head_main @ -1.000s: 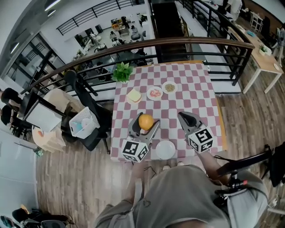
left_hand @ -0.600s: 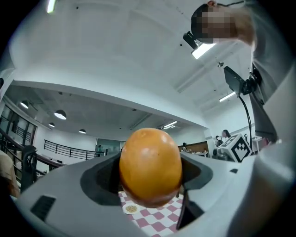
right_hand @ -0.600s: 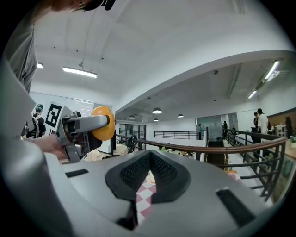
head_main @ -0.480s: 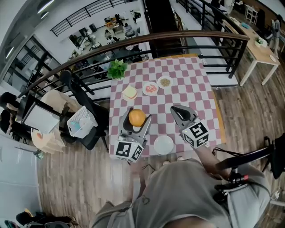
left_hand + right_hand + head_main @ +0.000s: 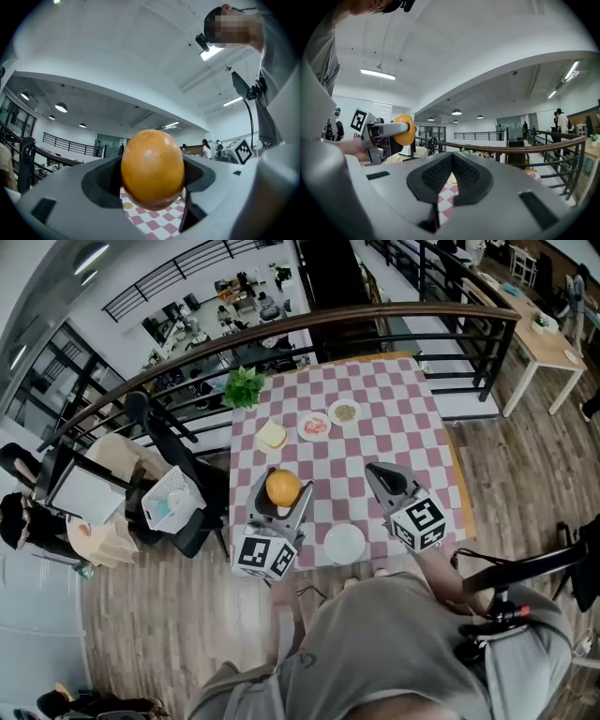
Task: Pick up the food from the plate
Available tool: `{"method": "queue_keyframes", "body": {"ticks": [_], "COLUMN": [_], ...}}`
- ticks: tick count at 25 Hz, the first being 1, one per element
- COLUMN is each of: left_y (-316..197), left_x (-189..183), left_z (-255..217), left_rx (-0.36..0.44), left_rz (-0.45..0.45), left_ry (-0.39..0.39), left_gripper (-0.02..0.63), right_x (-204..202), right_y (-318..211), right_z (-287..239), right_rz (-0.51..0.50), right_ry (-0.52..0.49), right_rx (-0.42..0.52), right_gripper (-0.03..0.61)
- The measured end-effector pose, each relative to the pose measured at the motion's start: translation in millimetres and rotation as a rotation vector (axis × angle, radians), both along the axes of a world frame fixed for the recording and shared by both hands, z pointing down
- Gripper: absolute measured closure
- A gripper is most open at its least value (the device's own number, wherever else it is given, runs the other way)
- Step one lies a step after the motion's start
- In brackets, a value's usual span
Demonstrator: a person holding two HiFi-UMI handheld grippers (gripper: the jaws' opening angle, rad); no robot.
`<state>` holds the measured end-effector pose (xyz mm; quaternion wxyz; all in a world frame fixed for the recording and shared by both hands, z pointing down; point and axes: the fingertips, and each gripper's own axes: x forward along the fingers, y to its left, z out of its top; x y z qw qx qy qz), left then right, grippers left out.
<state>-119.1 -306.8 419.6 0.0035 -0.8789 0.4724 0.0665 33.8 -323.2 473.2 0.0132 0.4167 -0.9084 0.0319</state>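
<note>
An orange round fruit (image 5: 283, 488) is clamped between the jaws of my left gripper (image 5: 284, 482), held above the near left part of the checkered table (image 5: 394, 418). In the left gripper view the fruit (image 5: 152, 168) fills the gap between the jaws, and the camera tilts up toward the ceiling. An empty white plate (image 5: 344, 543) lies near the table's front edge, between the two grippers. My right gripper (image 5: 377, 472) hovers to the right of the plate. Its jaws (image 5: 451, 180) are shut with nothing in them. That view also shows the fruit (image 5: 404, 130) at the left.
At the table's far side lie a slice of bread (image 5: 272, 435), a small plate of pink food (image 5: 314, 426) and a small dish of brownish food (image 5: 346, 412). A green plant (image 5: 244, 387) stands at the far left corner. A dark railing (image 5: 375, 320) runs behind the table.
The left gripper has drifted a little to the left of the white plate with the fruit still in it. The right gripper stays shut in about the same place.
</note>
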Motion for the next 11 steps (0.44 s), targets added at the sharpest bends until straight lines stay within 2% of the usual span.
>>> {"method": "queue_keyframes", "body": {"ticks": [11], "left_y": [1.3], "left_x": [3.0], "left_z": [1.4], "left_rx": [0.008], "left_rz": [0.016], "left_ry": [-0.019], "left_gripper": [0.258], "right_x": [4.6], "right_y": [3.5], "right_z": [0.4], "right_rz": [0.006], "right_ry": [-0.008], "right_rx": [0.013], "right_gripper": [0.568]}}
